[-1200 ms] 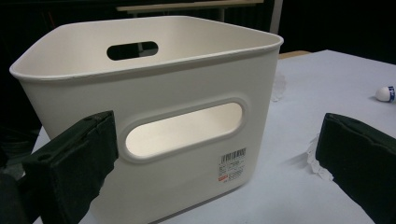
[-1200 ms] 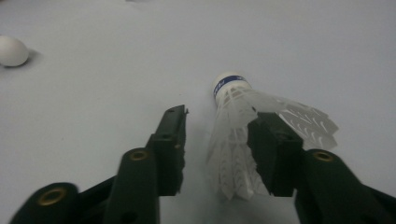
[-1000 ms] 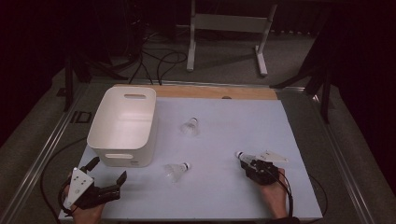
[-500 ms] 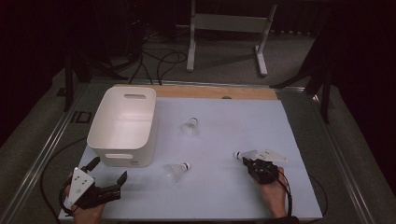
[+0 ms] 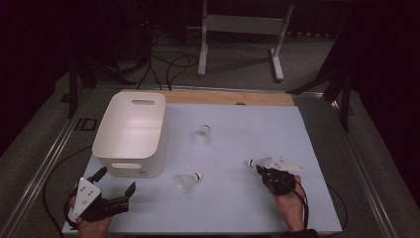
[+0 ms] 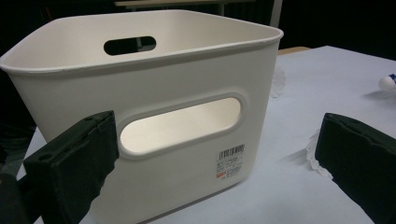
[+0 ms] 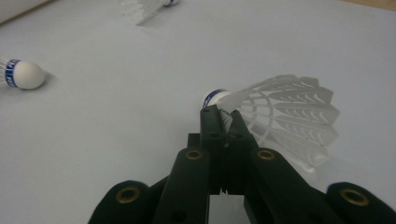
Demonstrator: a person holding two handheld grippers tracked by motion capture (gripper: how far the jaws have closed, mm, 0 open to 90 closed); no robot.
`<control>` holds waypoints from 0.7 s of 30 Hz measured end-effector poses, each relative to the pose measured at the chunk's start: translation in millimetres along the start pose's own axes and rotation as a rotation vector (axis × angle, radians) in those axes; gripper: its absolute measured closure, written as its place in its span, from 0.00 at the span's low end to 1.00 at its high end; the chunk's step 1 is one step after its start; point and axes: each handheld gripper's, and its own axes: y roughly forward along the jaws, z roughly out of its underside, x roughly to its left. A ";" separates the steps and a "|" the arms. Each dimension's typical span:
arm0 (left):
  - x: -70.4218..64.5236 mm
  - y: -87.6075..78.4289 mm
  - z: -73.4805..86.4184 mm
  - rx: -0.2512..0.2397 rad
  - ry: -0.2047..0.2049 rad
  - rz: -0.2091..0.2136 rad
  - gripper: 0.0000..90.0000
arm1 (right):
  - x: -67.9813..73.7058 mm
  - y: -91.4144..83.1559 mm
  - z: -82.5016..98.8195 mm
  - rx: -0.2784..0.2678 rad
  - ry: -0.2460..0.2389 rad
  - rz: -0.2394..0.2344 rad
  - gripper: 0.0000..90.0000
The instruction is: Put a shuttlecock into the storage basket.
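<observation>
- The right tongs [image 7: 223, 113] have just been closing and now pinch a white shuttlecock [image 7: 285, 116] at the neck, just behind its blue-banded cork, with the feather skirt fanning out to one side of the jaws.
- A second ago those jaws stood apart around the same shuttlecock; from the high view, the right tongs [image 5: 261, 167] have barely shifted on the pale blue bench [image 5: 237, 198], so the change is the grip itself, not a move.
- The caught shuttlecock [image 5: 267, 162] lies low at the bench's right front, and appears not yet lifted.
- Two more shuttlecocks wait loose: one [image 5: 188, 181] near the front centre, just right of the white bin [image 5: 130, 134], and another [image 5: 201, 135] farther back, mid-bench.
- The left tongs [image 5: 115, 184] rest spread wide at the bench's left front corner, gripping nothing; their own camera looks between the parted jaws at the bin's [image 6: 154, 116] near wall with its handle slot and barcode sticker.
- The left hand's pose matches the earlier pictures.
- Judged from the layout, the work is gathering shuttlecocks into the bin; with the grasp now made, the likely next step is a lift and a carry leftward across the bench to the bin's open top.
- The hold on the narrow neck looks thin, so a slip or a crushed feather is the risk.
</observation>
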 end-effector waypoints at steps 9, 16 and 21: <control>-0.7 1.3 0.4 0.010 0.000 0.004 0.00 | 0.2 -2.0 -6.7 0.001 -0.003 -0.006 0.99; -1.1 2.0 0.7 0.017 0.000 0.002 0.00 | 1.2 -3.9 -14.4 -0.002 -0.005 -0.013 0.99; -0.9 2.2 0.9 0.020 -0.001 -0.001 0.00 | 2.0 -4.7 -21.3 -0.007 -0.004 -0.019 0.99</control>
